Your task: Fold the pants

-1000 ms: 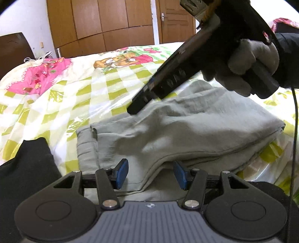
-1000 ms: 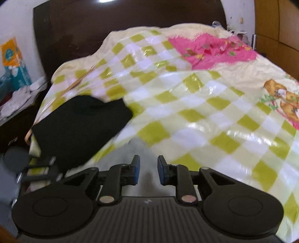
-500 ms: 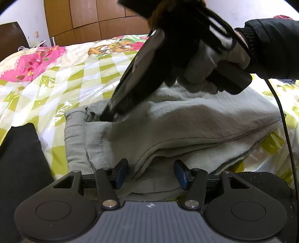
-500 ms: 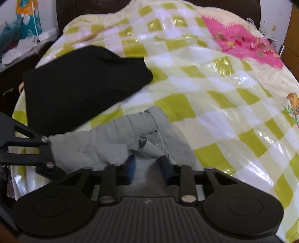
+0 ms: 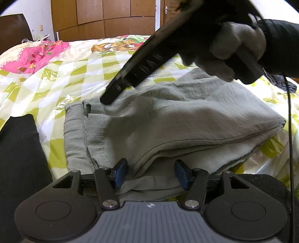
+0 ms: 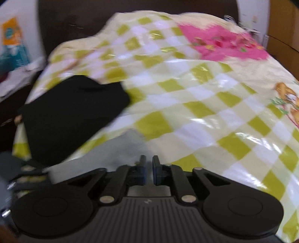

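- Grey-green cotton: the folded pants (image 5: pixel 168 119) lie on the bed, on a glossy yellow-and-white checked bedspread (image 5: pixel 78 78), waistband toward your left and folded edge toward your right.
- Your left claw (image 5: pixel 151 173) sits low at the near edge of the pants with its blue pads spread wide; the cloth's lower layers lie between them, and neither pad presses on the fabric.
- Your right claw (image 6: pixel 147 170), seen in its own blurred view, has its pads drawn close with only a thin gap between them; you cannot tell from that view whether any cloth is pinched.
- In the left wrist view, the tip of that right claw (image 5: pixel 110 97) angles down from the upper right and meets the pants near the waistband, just beside a small belt loop (image 5: pixel 87 109).
- Your gloved right hand (image 5: pixel 233 56) grips its handle above the pants.
- A black garment (image 5: pixel 18 158) lies on the bedspread just left of the waistband.
- Wooden wardrobe doors (image 5: pixel 104 16) stand behind the bed.
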Action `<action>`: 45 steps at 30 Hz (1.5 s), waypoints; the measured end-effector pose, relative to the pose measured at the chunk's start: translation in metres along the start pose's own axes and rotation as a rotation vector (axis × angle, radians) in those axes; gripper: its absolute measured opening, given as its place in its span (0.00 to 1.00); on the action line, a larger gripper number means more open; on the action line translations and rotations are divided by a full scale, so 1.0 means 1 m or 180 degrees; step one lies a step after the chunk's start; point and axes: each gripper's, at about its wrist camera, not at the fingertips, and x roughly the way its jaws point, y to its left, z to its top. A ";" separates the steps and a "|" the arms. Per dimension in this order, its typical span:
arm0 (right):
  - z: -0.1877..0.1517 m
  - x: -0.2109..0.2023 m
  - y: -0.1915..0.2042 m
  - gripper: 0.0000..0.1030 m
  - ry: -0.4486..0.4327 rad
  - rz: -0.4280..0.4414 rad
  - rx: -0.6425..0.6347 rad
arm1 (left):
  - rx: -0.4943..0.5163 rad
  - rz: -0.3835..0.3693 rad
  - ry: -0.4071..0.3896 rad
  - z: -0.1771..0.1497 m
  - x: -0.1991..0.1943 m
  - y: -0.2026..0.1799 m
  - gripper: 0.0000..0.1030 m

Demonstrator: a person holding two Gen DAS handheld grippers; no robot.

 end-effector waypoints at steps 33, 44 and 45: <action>0.008 0.005 0.025 0.34 0.0101 -0.0106 0.0201 | -0.0046 -0.0057 -0.0054 -0.004 0.002 0.008 0.67; 0.012 0.023 0.035 0.02 0.0393 -0.0638 0.0365 | -0.0056 -0.0079 -0.0133 -0.008 -0.001 0.010 0.67; 0.013 0.021 0.032 0.01 0.0398 -0.0660 0.0358 | -0.0054 -0.0081 -0.0140 -0.009 -0.001 0.011 0.67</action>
